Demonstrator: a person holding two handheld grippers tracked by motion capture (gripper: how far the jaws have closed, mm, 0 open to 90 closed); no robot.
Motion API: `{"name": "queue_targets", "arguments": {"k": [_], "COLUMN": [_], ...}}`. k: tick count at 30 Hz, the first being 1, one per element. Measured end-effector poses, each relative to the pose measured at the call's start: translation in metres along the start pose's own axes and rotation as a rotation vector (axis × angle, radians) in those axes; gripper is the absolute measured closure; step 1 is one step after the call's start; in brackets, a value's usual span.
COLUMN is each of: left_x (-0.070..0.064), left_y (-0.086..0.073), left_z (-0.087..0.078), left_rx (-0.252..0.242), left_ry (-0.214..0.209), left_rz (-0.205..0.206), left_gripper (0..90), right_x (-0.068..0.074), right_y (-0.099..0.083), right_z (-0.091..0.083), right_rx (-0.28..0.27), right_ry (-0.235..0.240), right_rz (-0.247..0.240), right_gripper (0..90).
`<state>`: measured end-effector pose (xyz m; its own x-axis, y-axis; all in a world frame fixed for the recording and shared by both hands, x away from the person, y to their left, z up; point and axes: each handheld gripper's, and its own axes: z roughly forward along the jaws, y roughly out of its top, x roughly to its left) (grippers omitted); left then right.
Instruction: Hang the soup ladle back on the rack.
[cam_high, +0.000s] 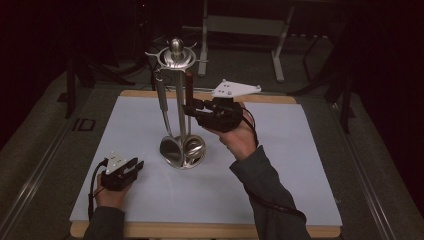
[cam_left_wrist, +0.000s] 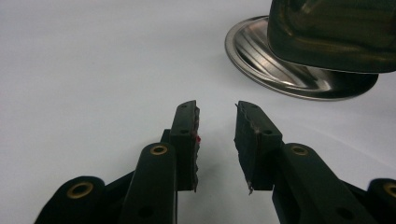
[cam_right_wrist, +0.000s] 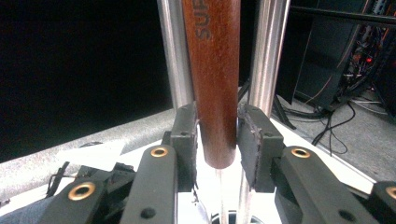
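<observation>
Right hand-held gripper (cam_right_wrist: 215, 135) clamped on wooden handle (cam_right_wrist: 212, 79), hanging upright at utensil stand (cam_high: 178, 100) mid-table (cam_high: 300, 190). Left hand-held gripper (cam_left_wrist: 216, 128) released, empty, resting near stand base (cam_left_wrist: 280, 70).

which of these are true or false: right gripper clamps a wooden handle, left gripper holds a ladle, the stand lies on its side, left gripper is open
1. The right gripper clamps the wooden handle. True: its jaws press both sides of it.
2. The left gripper holds a ladle. False: nothing is between its jaws, and it rests on the table.
3. The utensil stand lies on its side. False: it stands upright on its round base.
4. The left gripper is open. True.
</observation>
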<state>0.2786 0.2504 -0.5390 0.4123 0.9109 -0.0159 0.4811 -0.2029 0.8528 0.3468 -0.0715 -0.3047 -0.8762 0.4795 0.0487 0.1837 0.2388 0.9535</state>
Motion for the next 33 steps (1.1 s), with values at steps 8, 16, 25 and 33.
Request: {"name": "queue_targets", "arguments": {"k": [8,16,25,33], "left_x": [0.000,0.000,0.000,0.000], "left_y": [0.000,0.000,0.000,0.000], "left_z": [0.000,0.000,0.000,0.000], "left_rx": [0.000,0.000,-0.003,-0.003], "left_ry": [0.000,-0.001,-0.001,0.001], "left_rz": [-0.001,-0.001,-0.004,-0.001], "left_gripper": [69.5,69.6,69.6,69.6], "right_x": [0.002,0.000,-0.003,-0.005], "right_y": [0.003,0.009,0.010,0.007], "right_z": [0.000,0.003,0.010,-0.002], "right_rx": [-0.002,0.017,0.043,0.028], "right_ry": [-0.013,-0.013,-0.014,-0.008], "right_rz": [-0.017,-0.010,-0.001,-0.002], "right_gripper": [72.2,72.6,72.0,66.8]}}
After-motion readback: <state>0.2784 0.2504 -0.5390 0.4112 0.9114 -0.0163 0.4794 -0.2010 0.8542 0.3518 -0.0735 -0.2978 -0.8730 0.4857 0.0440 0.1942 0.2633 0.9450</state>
